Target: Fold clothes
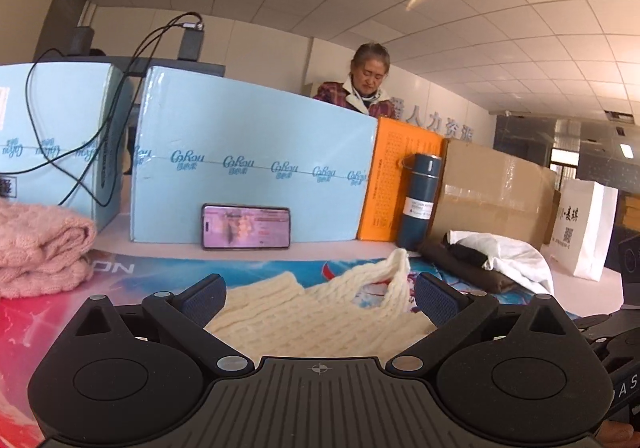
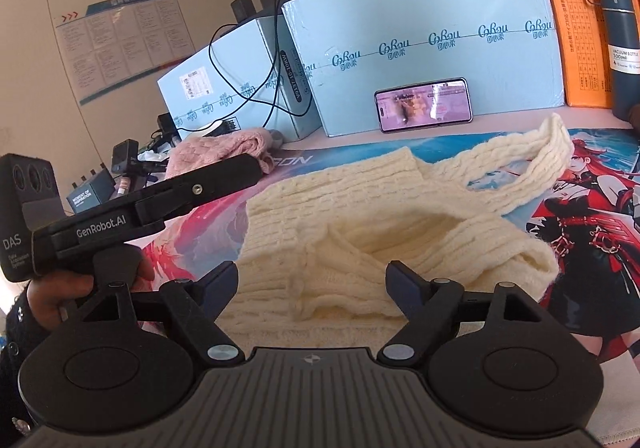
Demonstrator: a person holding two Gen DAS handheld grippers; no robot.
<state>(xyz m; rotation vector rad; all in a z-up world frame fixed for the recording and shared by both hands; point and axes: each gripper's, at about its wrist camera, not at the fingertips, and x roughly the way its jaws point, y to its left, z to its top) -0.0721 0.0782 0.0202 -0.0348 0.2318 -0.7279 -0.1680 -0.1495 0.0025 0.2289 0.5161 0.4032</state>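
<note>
Both claws [image 1: 320, 298] [image 2: 312, 284] gape over cream sweater [image 2: 360, 232].

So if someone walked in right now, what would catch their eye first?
Probably the cream knit sweater, lying half folded on the bright anime mat in front of both open grippers, left and right. Behind it a lit phone leans against a pale blue box, with a folded pink knit off to the left.
</note>
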